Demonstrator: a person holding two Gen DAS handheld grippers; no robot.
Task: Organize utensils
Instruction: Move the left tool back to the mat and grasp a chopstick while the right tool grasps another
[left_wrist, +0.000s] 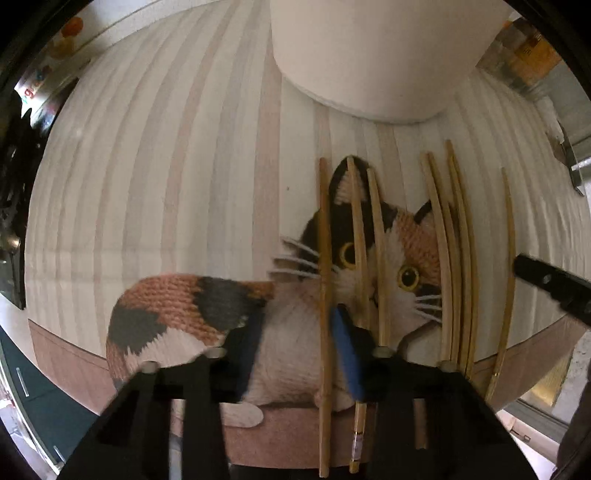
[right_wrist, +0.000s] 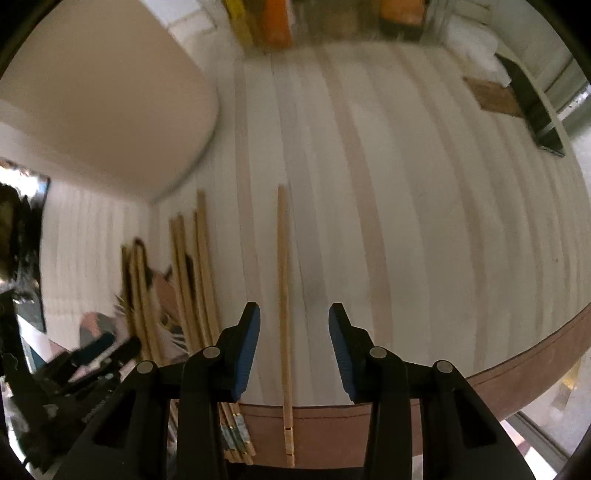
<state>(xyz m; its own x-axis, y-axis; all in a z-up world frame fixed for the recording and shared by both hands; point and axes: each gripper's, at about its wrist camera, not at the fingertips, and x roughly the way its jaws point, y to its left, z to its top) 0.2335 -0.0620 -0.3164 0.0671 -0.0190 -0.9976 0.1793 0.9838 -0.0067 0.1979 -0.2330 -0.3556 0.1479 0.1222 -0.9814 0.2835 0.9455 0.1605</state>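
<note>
In the left wrist view, slim bamboo chopsticks (left_wrist: 380, 258) lie in rough parallel across the centre right of the frame, pale tan and smooth, tapering toward the top. They rest on a round placemat (left_wrist: 166, 166) striped in cream and pinkish beige with a brown border, printed with a knitted-looking calico cat (left_wrist: 192, 306) — orange, black and white yarn texture, yellow eyes, white whiskers. A broad, matte white cylindrical container (left_wrist: 376, 55) stands at the upper centre. The left gripper (left_wrist: 295, 354) sits low in the frame; its fingers are black plastic with ribbed blue pads (left_wrist: 347, 354), the left one blurred, and they stand apart, with one chopstick running up between them.

In the right wrist view, the right gripper (right_wrist: 294, 350) is spread wide at the lower centre, its blue pads (right_wrist: 246, 354) on either side of a single chopstick (right_wrist: 283, 314) without touching it. That stick lies straight up the frame, its squared butt end overhanging the mat's brown edge. The remaining sticks cluster at the lower left — over the cat's face.
</note>
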